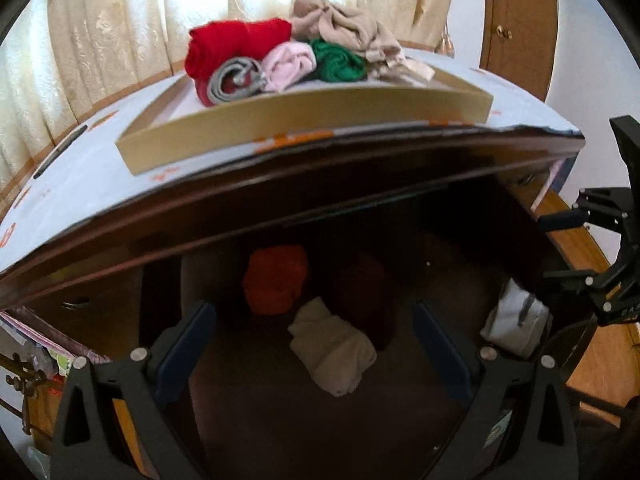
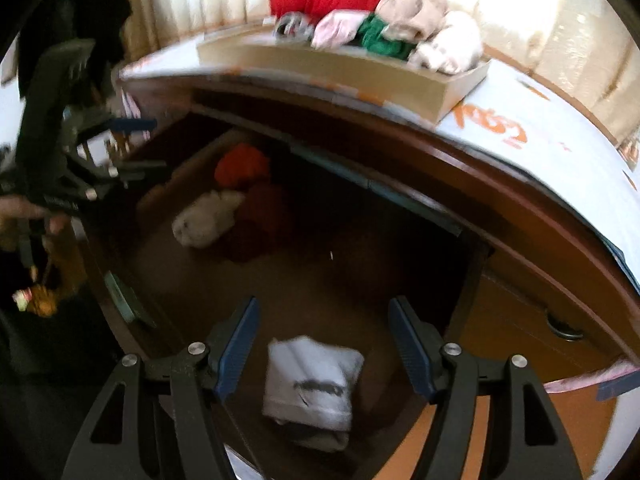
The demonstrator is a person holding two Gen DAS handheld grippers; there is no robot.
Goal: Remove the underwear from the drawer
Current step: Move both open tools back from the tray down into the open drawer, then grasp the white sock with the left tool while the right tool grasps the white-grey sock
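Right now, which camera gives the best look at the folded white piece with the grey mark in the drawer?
The right wrist view: the folded white piece lies nearly centred between the open right hand-held gripper. The left wrist view shows it only at the drawer's right edge, partly hidden.

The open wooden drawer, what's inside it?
Inside the open wooden drawer: an orange rolled cloth, a dark red bundle, a cream rolled cloth and a white folded cloth. The back corners are too dark to see.

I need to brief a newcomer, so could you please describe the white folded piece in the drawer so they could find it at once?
Look into the open dark wooden drawer below the tabletop. The white folded garment lies alone near its front, between the right gripper jaws. Unlike the cream roll farther back, it is flat, square and bears a grey mark.
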